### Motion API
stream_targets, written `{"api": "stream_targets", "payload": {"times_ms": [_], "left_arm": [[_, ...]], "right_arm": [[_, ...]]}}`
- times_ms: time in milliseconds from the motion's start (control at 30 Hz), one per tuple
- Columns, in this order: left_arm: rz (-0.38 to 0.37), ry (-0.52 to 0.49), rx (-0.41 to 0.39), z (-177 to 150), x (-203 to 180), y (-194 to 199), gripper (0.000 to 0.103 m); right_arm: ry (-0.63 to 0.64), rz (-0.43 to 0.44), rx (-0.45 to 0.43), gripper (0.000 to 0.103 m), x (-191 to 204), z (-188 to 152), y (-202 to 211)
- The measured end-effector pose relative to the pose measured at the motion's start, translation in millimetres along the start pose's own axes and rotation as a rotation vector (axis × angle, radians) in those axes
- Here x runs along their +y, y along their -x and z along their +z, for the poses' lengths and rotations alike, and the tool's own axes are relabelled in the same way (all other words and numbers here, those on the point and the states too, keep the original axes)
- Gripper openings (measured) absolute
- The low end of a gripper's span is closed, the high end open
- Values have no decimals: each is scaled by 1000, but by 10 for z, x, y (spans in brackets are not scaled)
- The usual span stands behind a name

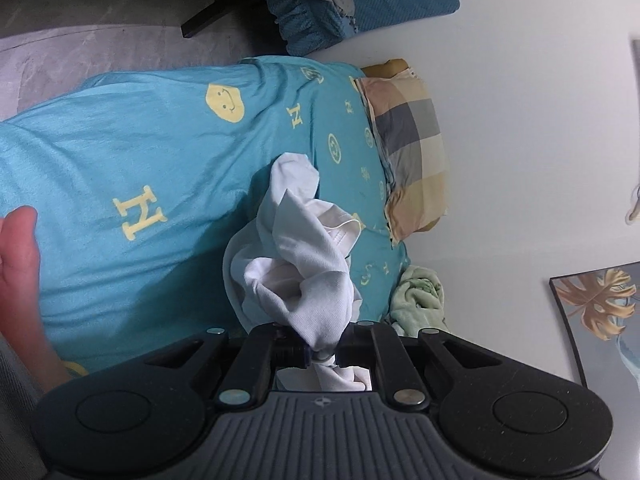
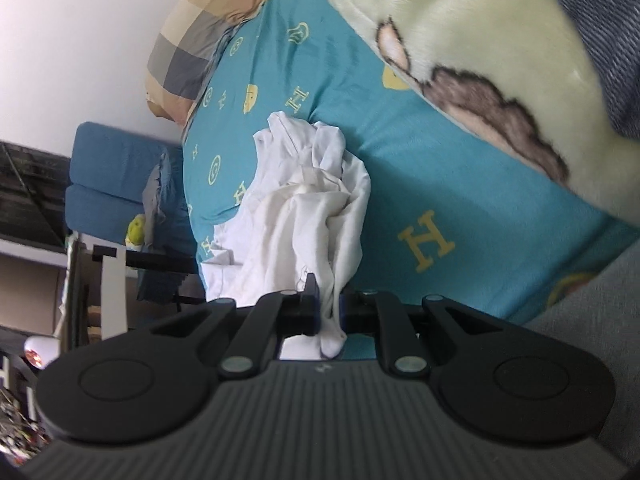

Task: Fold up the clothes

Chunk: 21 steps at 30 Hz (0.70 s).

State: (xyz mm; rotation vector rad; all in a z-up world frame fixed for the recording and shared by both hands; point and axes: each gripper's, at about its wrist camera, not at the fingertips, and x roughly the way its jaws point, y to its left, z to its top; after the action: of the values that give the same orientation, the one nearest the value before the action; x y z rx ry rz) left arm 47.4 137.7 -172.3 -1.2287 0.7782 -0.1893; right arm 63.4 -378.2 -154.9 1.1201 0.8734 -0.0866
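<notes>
Left wrist view. My left gripper (image 1: 322,350) has its jaws pressed together on a bunch of the white garment (image 1: 298,256). The cloth is pinched between the pads and a small tuft of it pokes back behind them toward the camera. From the pinch the garment runs forward in a twisted, crumpled rope above the teal bedsheet (image 1: 132,152), which is printed with yellow H letters and a smiley face. The garment's far end is over the sheet near the checked pillow (image 1: 408,148), which lies at the wall edge of the bed. A pale green blanket (image 1: 418,294) is bunched just beside the sheet's edge, near the gripper. Part of a hand (image 1: 18,276) shows at the left border of the frame. A leaf-pattern picture (image 1: 596,304) is at the right, against the white wall.

Right wrist view. My right gripper (image 2: 330,312) is likewise clamped on the white garment (image 2: 304,208); a fold passes between the pads and hangs out behind them. Ahead, the rest of the garment is heaped loosely on the teal bedsheet (image 2: 432,160). The checked pillow (image 2: 200,36) is at the upper left, and the pale green blanket (image 2: 460,20) with a brown print fills the upper right. A blue cushion (image 2: 112,176) stands beyond the bed's edge on the left.
</notes>
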Motion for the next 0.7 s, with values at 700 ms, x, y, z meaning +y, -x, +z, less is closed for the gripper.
{"api": "stream_targets", "payload": {"times_ms": [700], "left_arm": [[73,75,2,1471,-627,-2444,11]], "right_arm": [[-301,0,46,12,688,1572,-1851]]}}
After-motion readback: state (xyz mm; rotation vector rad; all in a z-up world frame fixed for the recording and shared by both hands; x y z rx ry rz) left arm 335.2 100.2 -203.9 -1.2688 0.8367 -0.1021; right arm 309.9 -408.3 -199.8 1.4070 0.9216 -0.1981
